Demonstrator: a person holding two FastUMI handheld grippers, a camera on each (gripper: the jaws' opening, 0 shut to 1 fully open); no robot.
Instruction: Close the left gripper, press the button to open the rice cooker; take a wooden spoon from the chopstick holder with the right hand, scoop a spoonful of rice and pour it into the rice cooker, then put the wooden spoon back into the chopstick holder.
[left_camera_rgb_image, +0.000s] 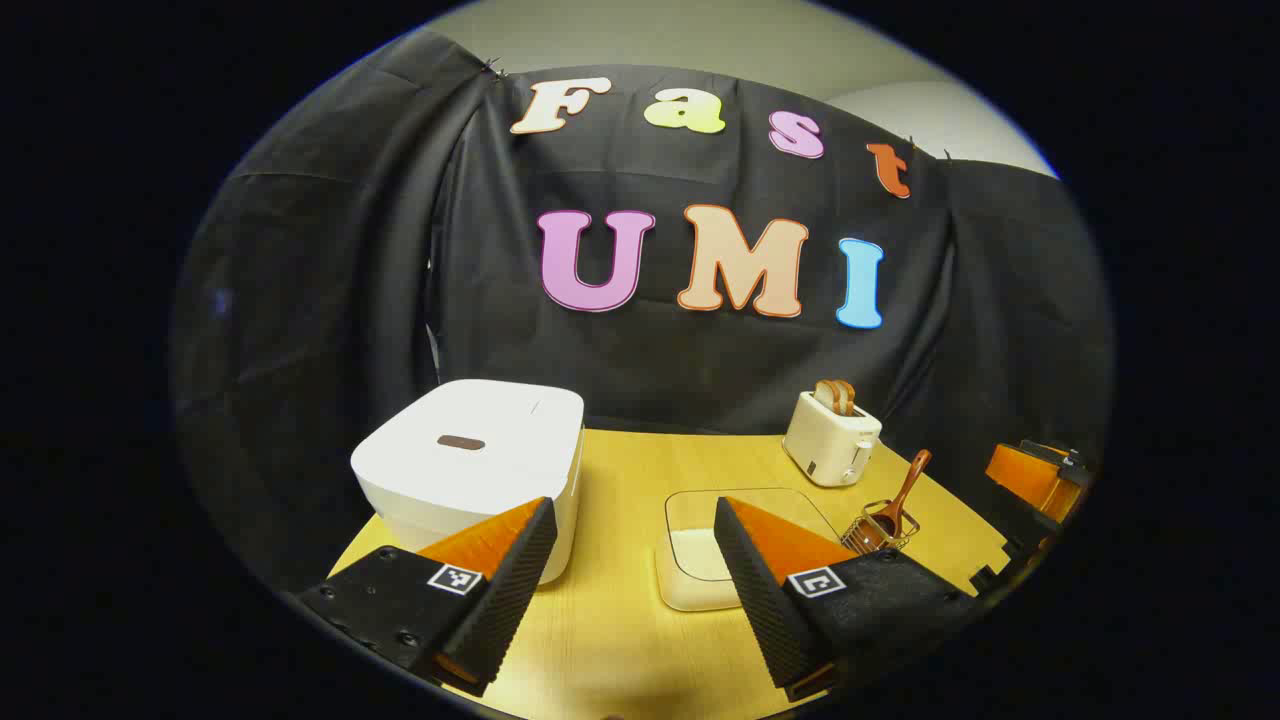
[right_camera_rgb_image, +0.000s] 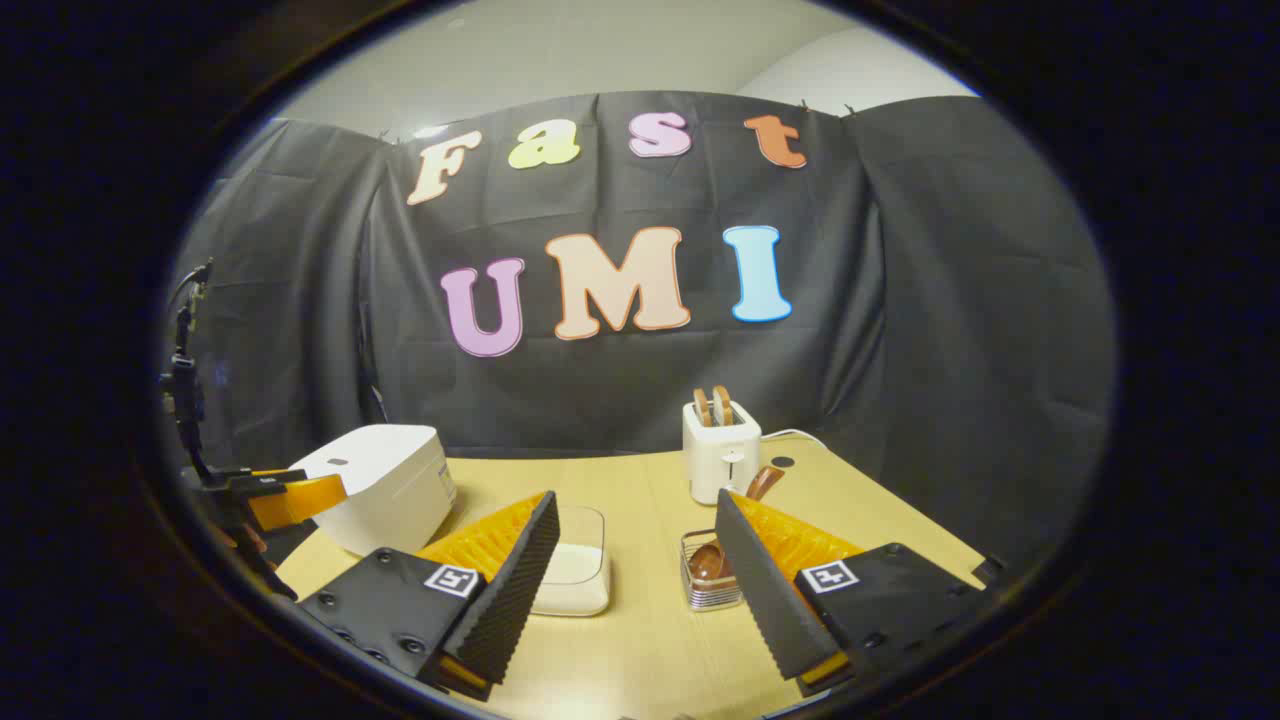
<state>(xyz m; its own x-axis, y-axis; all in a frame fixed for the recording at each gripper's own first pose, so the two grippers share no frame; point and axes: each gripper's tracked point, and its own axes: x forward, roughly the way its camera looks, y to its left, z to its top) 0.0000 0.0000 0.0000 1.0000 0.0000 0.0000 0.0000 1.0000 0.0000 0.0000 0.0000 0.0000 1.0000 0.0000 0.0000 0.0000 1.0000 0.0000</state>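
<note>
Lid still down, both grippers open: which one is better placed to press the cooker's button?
Left. The left gripper has the rice cooker right ahead of its left finger, lid closed. The right gripper faces the spoon in the holder, with the cooker farther off.

The left gripper (left_camera_rgb_image: 634, 530) is held level above the table, its fingers spread wide apart. The right gripper (right_camera_rgb_image: 636, 522) is likewise held level with fingers spread wide, nothing being gripped.

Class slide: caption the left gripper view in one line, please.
Open left gripper faces a closed rice cooker, rice dish, toaster and spoon in its holder.
</note>
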